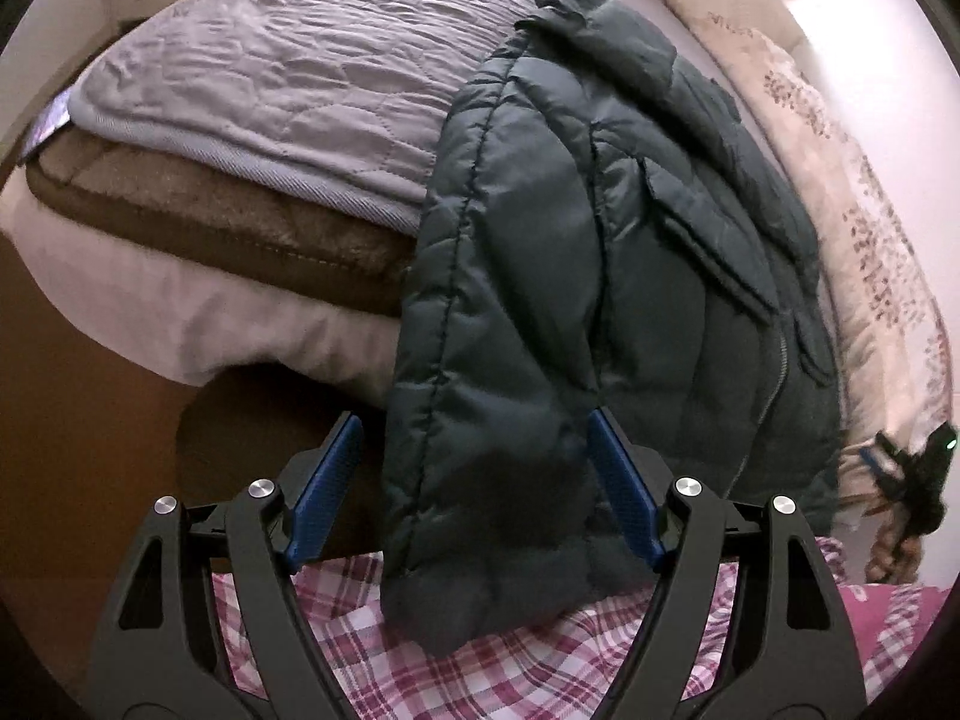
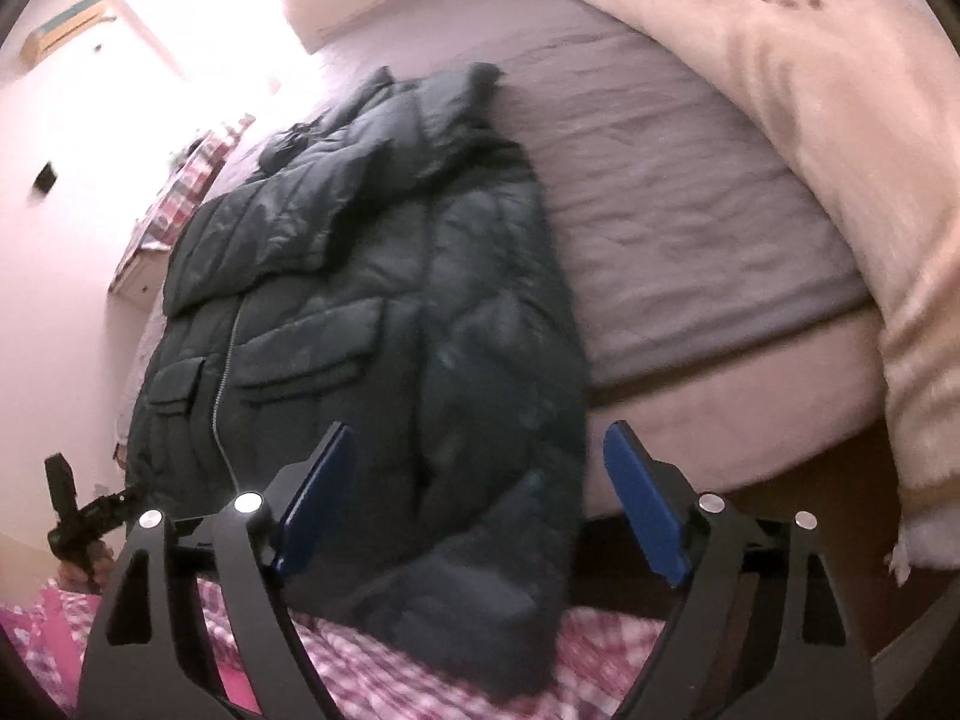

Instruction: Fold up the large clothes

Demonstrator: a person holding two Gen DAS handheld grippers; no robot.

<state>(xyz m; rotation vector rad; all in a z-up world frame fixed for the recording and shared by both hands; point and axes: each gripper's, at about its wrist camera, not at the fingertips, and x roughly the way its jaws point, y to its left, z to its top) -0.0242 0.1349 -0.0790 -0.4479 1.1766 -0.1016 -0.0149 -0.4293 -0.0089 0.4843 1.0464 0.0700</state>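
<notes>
A dark green puffer jacket point(image 1: 570, 240) lies zipped, front up, on the bed, with its hem hanging over the near edge. In the left wrist view my left gripper point(image 1: 475, 420) stands open around one lower corner of the jacket. The right pad point(image 1: 618, 480) is against the fabric and the left pad point(image 1: 327, 480) is clear of it. In the right wrist view the jacket point(image 2: 360, 300) hangs between the jaws of my right gripper point(image 2: 480, 429). This gripper is open too, and both blue pads stand apart from the cloth.
A grey quilted cover point(image 1: 270, 60) tops the bed, over a brown blanket point(image 1: 240, 234) and a pale sheet. A cream patterned duvet point(image 2: 840, 120) is heaped along one side. Pink plaid fabric point(image 1: 480, 660) on the person fills the bottom of both views.
</notes>
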